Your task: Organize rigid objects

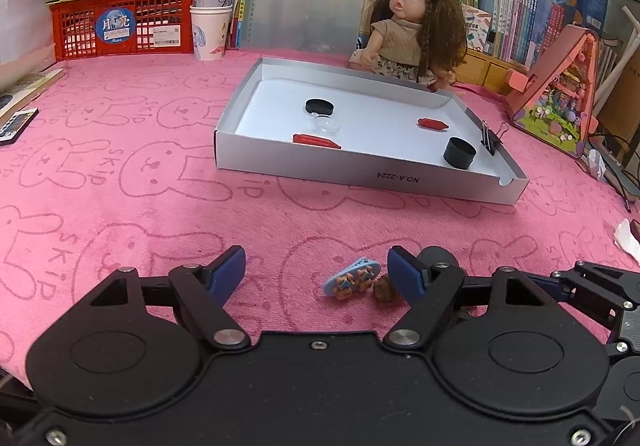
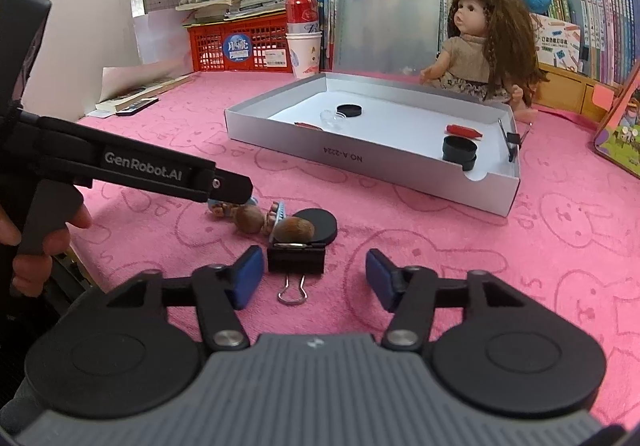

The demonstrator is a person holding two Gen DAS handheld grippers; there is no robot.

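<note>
Right hand-held gripper (image 2: pixel 315 275) agape around black metal binder clip (image 2: pixel 296 257), untouched; fuzzy pink cloth (image 2: pixel 460 246).

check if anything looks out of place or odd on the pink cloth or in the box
A small clutter sits loose on the pink cloth instead of in the grey box: a black binder clip, a black round lid, two brown balls and a blue bear clip. Inside the box, nothing looks spilled or damaged.
</note>
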